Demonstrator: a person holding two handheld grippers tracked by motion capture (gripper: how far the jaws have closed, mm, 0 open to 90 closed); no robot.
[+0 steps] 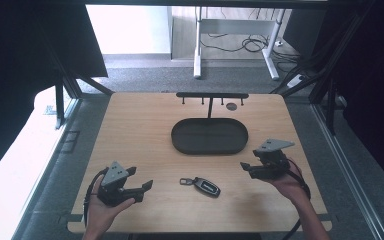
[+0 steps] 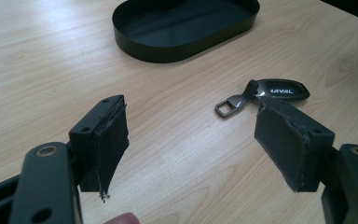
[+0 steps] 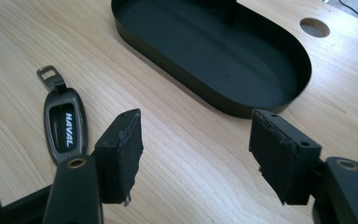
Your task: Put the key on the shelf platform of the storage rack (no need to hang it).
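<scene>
A dark car key fob (image 1: 206, 186) with a metal loop lies flat on the wooden table (image 1: 140, 130) near the front, between my two grippers. My left gripper (image 1: 140, 178) is held at the front left, open, jaws pointing right toward the fob. In the left gripper view the fob (image 2: 279, 89) lies just beyond the right pad, and nothing is between the left gripper's (image 2: 191, 116) pads. My right gripper (image 1: 247, 160) hovers at the right, open and empty. In the right gripper view the fob (image 3: 65, 126) lies left of the right gripper's (image 3: 196, 121) left pad.
A black oval tray (image 1: 210, 136) sits empty at the table's middle, seen ahead in both gripper views (image 2: 182, 23) (image 3: 214, 51). Behind it stands a black rack (image 1: 212, 95) with small hooks. A round hole (image 1: 231, 106) is in the tabletop near the rack.
</scene>
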